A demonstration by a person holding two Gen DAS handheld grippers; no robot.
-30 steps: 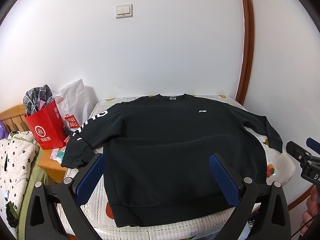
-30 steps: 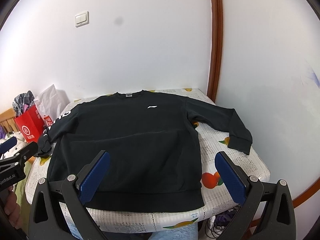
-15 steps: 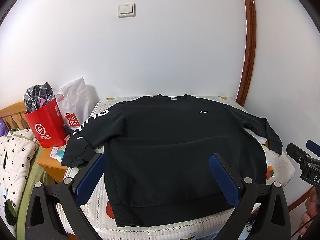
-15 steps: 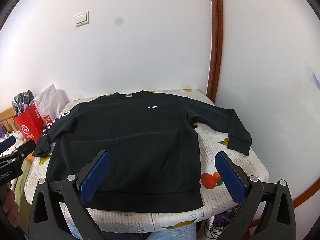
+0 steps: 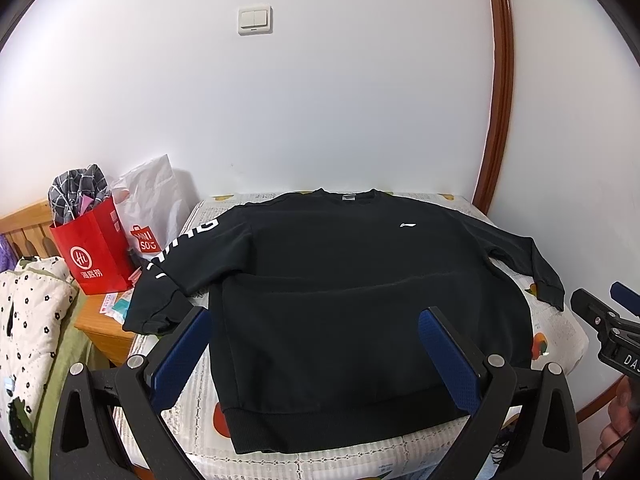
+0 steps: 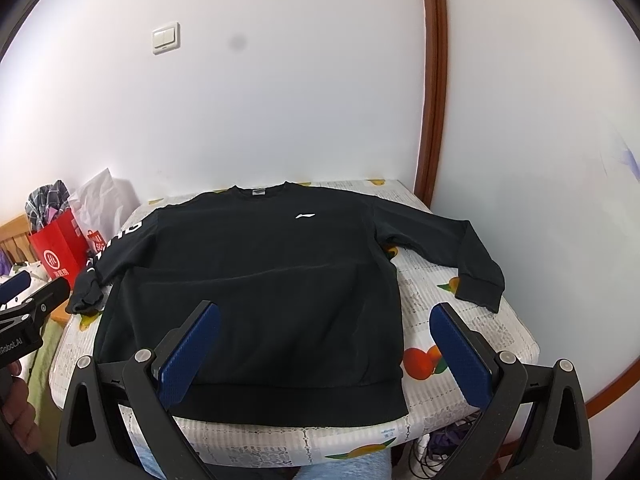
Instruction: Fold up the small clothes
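Both the left claw (image 5: 316, 354) and right claw (image 6: 326, 350) gape wide, empty, above the black sweatshirt (image 6: 256, 280); best pinch each sleeve cuff cleanly before folding inward.

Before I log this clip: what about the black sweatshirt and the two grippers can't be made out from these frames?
- Sweatshirt back: hidden in both views, lying against the table.
- White sleeve lettering: foreshortened in both views, unreadable.
- Neck label: too small.
- Right gripper in the left wrist view: cut off by the frame edge.
- Left gripper: likewise in the right view.
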